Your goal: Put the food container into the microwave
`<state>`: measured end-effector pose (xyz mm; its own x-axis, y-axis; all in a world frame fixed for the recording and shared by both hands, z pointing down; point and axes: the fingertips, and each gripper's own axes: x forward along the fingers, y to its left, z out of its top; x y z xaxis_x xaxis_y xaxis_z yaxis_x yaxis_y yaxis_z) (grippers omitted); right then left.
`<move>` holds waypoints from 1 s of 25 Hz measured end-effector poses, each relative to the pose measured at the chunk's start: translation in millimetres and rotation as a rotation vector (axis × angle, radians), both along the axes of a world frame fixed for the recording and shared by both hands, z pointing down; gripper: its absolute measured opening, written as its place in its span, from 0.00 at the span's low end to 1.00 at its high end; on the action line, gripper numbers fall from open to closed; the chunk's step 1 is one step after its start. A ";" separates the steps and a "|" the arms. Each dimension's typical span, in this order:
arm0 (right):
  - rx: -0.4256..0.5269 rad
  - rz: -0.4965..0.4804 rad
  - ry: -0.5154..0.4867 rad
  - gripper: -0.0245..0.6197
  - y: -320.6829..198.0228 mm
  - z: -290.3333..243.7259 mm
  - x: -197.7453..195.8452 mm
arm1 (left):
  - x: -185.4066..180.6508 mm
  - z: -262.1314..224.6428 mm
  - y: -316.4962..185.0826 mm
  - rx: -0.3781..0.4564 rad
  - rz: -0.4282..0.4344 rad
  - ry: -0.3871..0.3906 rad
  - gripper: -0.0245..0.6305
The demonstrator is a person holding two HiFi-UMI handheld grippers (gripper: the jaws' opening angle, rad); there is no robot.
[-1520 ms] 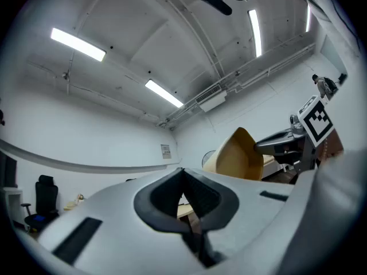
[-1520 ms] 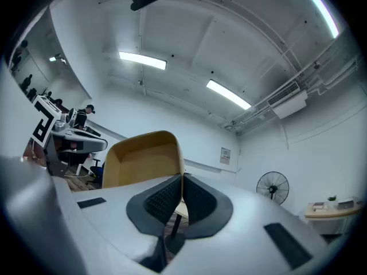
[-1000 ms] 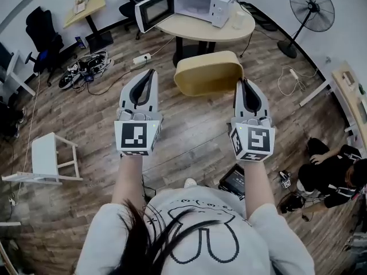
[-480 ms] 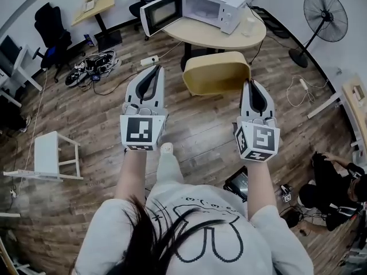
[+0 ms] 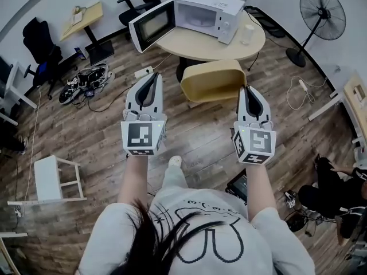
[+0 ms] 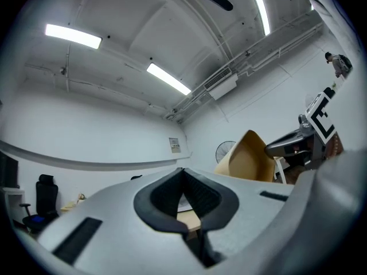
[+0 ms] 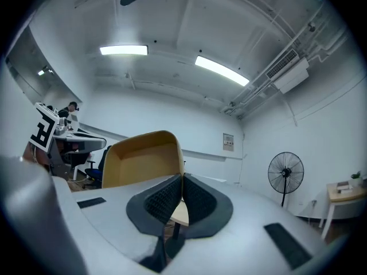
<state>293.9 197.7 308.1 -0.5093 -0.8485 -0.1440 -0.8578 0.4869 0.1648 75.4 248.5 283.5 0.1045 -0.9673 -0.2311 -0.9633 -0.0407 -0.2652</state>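
One food container (image 5: pixel 213 80), tan and tipped on its side, is held in the air just near of the counter (image 5: pixel 200 43). Two tools: the right tool (image 5: pixel 248 89) is clamped on the container's right rim, and the left tool (image 5: pixel 153 77) has its jaws together on nothing, apart to the left. One microwave (image 5: pixel 202 10) stands far on the counter with its door open. One fan (image 5: pixel 319 7) is far right. Versus earlier: same grip, and the microwave sits slightly lower in view.

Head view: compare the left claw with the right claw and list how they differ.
The right claw is shut on the rim of the tan food container, while the left claw is shut on nothing. The right claw touches the container's side, but the left claw stands apart from it, off its other side. Shared: both point ahead toward the table that carries the open microwave.
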 end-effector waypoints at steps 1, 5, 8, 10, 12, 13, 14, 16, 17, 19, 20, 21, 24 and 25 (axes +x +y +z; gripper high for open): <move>-0.004 0.006 -0.003 0.09 -14.1 -2.1 -8.2 | -9.7 -2.1 -15.0 0.002 0.003 0.003 0.05; -0.022 0.029 -0.012 0.09 -71.8 -5.9 -40.1 | -46.3 -4.9 -75.6 -0.005 0.017 0.013 0.05; -0.029 0.047 -0.014 0.09 -113.7 -8.4 -69.0 | -77.3 -8.5 -120.0 -0.003 0.032 0.018 0.05; -0.033 0.058 -0.015 0.09 -139.6 -9.2 -87.1 | -95.7 -10.4 -148.9 -0.002 0.048 0.016 0.05; -0.038 0.070 -0.016 0.09 -164.1 -8.4 -102.6 | -111.1 -10.9 -177.1 -0.002 0.064 0.012 0.05; -0.043 0.078 -0.017 0.09 -175.4 -7.4 -109.5 | -118.1 -10.7 -190.3 -0.002 0.072 0.012 0.05; -0.048 0.085 -0.018 0.09 -185.8 -6.4 -116.0 | -125.1 -10.6 -202.6 -0.002 0.077 0.014 0.05; -0.057 0.098 -0.019 0.09 -204.1 -5.2 -127.6 | -138.3 -11.3 -224.4 0.000 0.081 0.022 0.05; -0.059 0.103 -0.017 0.09 -212.1 -5.0 -132.5 | -143.7 -11.6 -233.5 0.001 0.084 0.026 0.05; -0.062 0.112 -0.014 0.09 -225.5 -4.2 -139.9 | -151.3 -10.1 -248.3 -0.003 0.093 0.028 0.05; -0.064 0.117 -0.013 0.09 -231.3 -3.5 -142.8 | -154.0 -8.4 -254.4 -0.007 0.099 0.025 0.05; -0.066 0.123 -0.013 0.09 -236.7 -2.6 -145.3 | -156.5 -6.5 -260.0 -0.010 0.103 0.021 0.05; -0.078 0.135 -0.017 0.09 -250.7 0.1 -153.3 | -165.3 -1.5 -273.8 -0.021 0.109 0.023 0.05; -0.085 0.137 -0.018 0.09 -254.3 1.3 -156.4 | -168.6 0.3 -277.0 -0.027 0.109 0.025 0.05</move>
